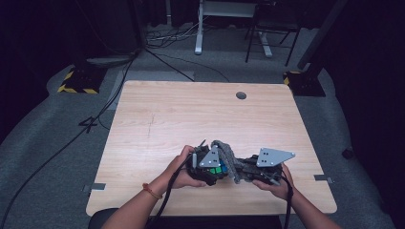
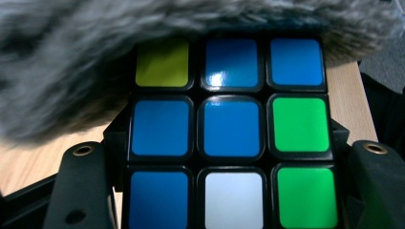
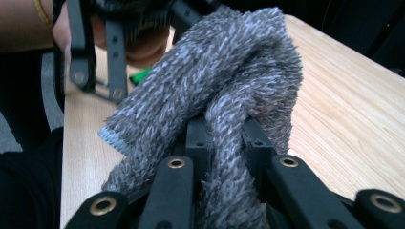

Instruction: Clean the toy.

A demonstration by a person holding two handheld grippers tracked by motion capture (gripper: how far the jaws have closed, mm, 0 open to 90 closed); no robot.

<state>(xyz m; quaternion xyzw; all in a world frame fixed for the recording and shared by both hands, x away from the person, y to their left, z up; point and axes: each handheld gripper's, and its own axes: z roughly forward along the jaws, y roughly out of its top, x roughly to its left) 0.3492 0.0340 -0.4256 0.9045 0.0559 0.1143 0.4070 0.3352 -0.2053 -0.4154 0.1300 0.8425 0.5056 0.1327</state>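
Observation:
A scrambled puzzle cube (image 2: 231, 129) with blue, green, white and yellow stickers sits between the black jaws of my left gripper (image 2: 229, 191), which is shut on it. In the high view the cube (image 1: 218, 169) and left gripper (image 1: 210, 168) hover near the table's front edge. A grey fuzzy cloth (image 3: 229, 86) is pinched in my right gripper (image 3: 224, 138). The cloth (image 1: 228, 155) drapes over the top of the cube, and its pile (image 2: 95, 57) covers the cube's upper edge. The right gripper (image 1: 249, 170) sits just right of the cube.
The wooden table (image 1: 191, 109) has a round cable hole (image 1: 241, 95) near its far edge. Beyond it on the grey floor are cables (image 1: 167, 36), a desk leg (image 1: 198, 28) and yellow-black striped bases (image 1: 79, 81). The left hand (image 3: 143, 47) shows behind the cloth.

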